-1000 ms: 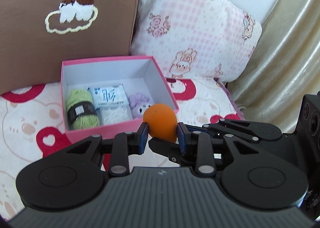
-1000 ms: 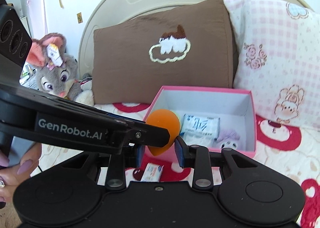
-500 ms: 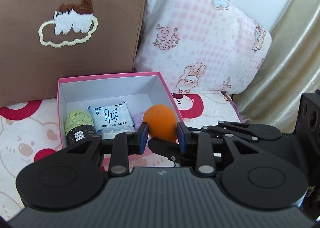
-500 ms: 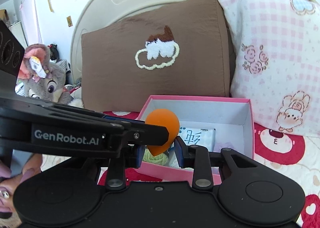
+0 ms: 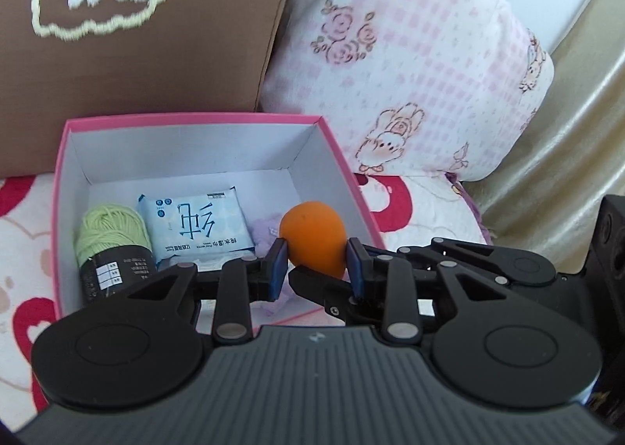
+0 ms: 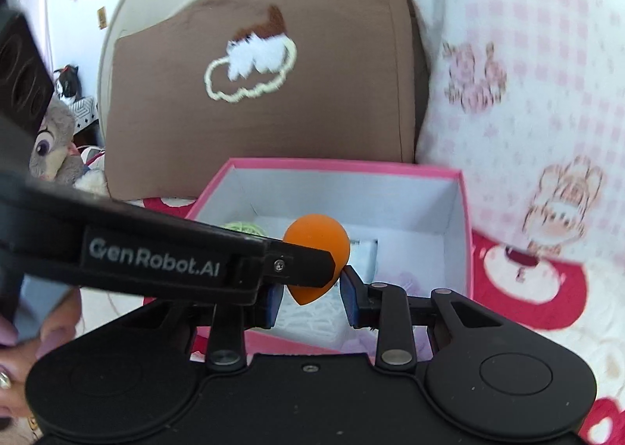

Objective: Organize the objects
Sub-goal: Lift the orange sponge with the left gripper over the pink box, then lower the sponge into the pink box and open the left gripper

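Observation:
An orange teardrop sponge [image 5: 313, 236] is held over the pink box [image 5: 343, 167], which stands on the bed. My left gripper [image 5: 317, 265] is shut on the sponge. My right gripper [image 6: 310, 294] also closes around the sponge [image 6: 318, 245] from the other side, its pads at the sponge's narrow tip. The left gripper's finger [image 6: 164, 261] crosses the right wrist view. In the box lie a green yarn ball [image 5: 111, 238], a blue-white tissue pack [image 5: 195, 226] and a lilac soft item [image 5: 265, 230].
A brown pillow [image 5: 136, 27] and a pink checked pillow [image 5: 410, 66] lean behind the box. A grey plush mouse [image 6: 50, 148] sits at far left. A gold curtain [image 5: 566, 140] hangs at right. The bedsheet [image 5: 422, 210] has red patterns.
Both grippers have moved forward with the sponge, from the box's near edge to over its inside. The box now looms larger in both views.

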`<state>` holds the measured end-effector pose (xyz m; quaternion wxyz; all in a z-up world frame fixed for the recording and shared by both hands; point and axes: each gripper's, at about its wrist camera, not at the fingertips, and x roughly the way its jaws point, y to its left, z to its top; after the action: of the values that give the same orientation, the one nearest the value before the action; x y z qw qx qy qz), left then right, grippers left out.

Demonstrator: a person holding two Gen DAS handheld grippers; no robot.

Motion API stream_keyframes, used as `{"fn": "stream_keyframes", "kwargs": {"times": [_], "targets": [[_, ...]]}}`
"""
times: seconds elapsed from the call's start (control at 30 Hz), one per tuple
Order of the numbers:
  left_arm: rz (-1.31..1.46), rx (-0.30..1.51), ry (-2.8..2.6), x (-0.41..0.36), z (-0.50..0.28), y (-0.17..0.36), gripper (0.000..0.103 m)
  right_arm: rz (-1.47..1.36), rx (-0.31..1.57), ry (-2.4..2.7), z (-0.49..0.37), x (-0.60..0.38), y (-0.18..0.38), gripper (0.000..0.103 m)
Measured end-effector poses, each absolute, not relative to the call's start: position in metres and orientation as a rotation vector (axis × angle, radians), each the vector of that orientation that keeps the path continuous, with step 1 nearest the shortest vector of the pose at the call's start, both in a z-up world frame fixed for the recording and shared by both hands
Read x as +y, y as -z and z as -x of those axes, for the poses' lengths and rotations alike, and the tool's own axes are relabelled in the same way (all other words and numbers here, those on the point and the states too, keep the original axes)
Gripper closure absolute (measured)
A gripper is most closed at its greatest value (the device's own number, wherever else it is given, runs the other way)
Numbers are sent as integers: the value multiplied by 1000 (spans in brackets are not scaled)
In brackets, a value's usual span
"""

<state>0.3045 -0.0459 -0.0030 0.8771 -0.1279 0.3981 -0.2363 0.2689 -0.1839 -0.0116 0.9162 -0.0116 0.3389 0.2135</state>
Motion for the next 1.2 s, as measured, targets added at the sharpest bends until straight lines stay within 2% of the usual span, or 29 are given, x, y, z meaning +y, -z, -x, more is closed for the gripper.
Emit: {"fn": "stream_keyframes", "kwargs": {"times": [0.17,0.33,0.6,0.8,0.9,0.93,1.0,1.2], "targets": [[322,835,501,-41,-316,27,72,34,710,-422,-280,-181,28,67],[365,852,483,-38,-328,50,72,-97,772,-422,-297,-192,49,68],[414,835,445,-36,-337,75,73,-91,745,-384,-306,-183,74,69],[320,808,404,-37,-335,75,72,-75,737,-330,-312,-184,86,68],[346,821,386,-30,-337,79,71,-77,718,-301,-314,-185,88,65],[349,817,375,-28,-337,79,71,-73,706,-296,-313,-185,89,57],[351,821,357,-25,-338,80,71,-75,693,-287,-313,-186,90,47],[366,839,338,-19,-336,78,71,-88,715,-299,-311,-188,90,47]]}}
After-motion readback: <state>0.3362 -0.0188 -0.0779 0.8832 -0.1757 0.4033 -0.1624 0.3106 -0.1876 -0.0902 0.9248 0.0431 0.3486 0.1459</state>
